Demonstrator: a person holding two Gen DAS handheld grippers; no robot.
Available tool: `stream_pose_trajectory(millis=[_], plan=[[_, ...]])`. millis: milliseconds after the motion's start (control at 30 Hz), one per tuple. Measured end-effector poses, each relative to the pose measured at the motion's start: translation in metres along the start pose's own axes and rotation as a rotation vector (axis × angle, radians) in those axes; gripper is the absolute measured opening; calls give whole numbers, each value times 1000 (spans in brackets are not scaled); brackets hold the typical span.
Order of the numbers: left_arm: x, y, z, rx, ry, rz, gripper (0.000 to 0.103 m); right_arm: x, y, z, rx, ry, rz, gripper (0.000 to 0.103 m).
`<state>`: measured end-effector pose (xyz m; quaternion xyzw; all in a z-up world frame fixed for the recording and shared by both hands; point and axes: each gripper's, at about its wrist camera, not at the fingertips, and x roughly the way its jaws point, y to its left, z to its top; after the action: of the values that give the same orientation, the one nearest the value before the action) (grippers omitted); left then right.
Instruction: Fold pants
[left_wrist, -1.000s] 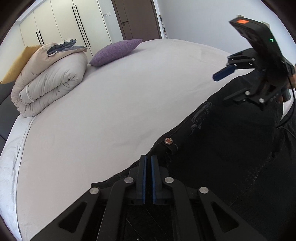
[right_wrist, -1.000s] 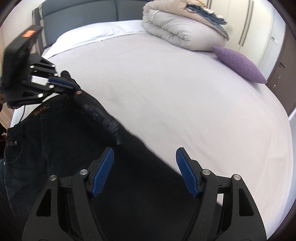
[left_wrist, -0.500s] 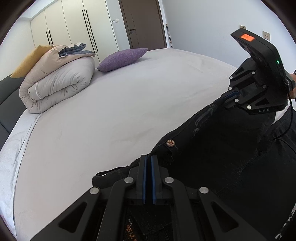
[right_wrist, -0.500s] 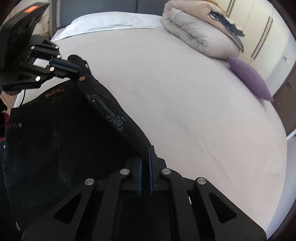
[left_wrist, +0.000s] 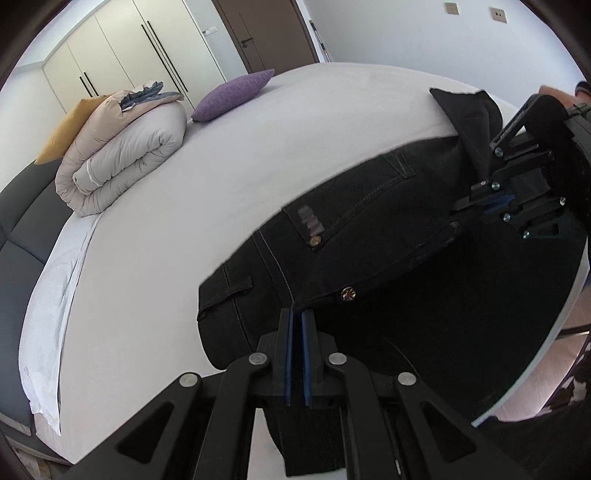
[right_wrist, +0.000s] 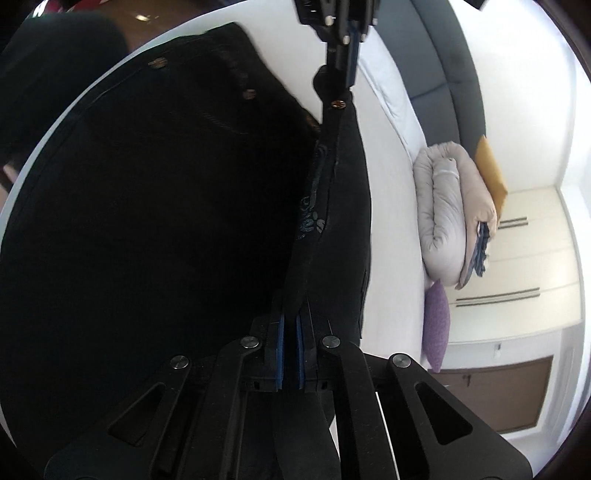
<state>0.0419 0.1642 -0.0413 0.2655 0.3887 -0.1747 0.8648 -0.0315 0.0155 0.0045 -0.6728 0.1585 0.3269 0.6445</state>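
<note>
The black denim pants (left_wrist: 369, 221) hang lifted above the white bed (left_wrist: 166, 221), stretched between both grippers. My left gripper (left_wrist: 297, 321) is shut on the waistband near a metal button (left_wrist: 348, 294). My right gripper (right_wrist: 290, 328) is shut on the pants' edge (right_wrist: 332, 221) further along the leg side. In the left wrist view the right gripper (left_wrist: 495, 201) shows at the right, clamping the cloth. In the right wrist view the left gripper (right_wrist: 347, 44) shows at the top, holding the waistband by a button (right_wrist: 337, 104).
A rolled beige duvet (left_wrist: 122, 147), a purple pillow (left_wrist: 232, 94) and a mustard cushion (left_wrist: 62, 129) lie at the bed's far end. A grey headboard (left_wrist: 22, 229) is on the left. Wardrobes and a brown door stand behind.
The right gripper came down and shut on the pants' edge. Both grippers then lifted and swung the pants up off the bed, turning the fabric over.
</note>
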Motion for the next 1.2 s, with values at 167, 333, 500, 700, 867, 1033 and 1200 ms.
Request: stream_pose_trajectory(millis=[167,333,500,700,867,1033,1200], plan=[[1,-29,-36,17,31,4,2,-12,57,28,-103,20,-15,4],[-4,-40,-57,6,36,-7,2,-35,94,57,-107,5,1,4],[-10,-41,-64,8,39,-19,2,-50,115,77,-89,6,3,4],[-10,-43,-74,12,51,-34,2,-63,129,87,-80,12,18,4],[1,-29,-76,-25,70,-33,0,-77,141,79,-81,30,20,4],[-1,-17,-75,-71,56,-36,0,-77,141,52,-75,51,12,4],[-26,-16,-61,-125,-27,-26,2,-72,137,47,-6,53,-2,5]])
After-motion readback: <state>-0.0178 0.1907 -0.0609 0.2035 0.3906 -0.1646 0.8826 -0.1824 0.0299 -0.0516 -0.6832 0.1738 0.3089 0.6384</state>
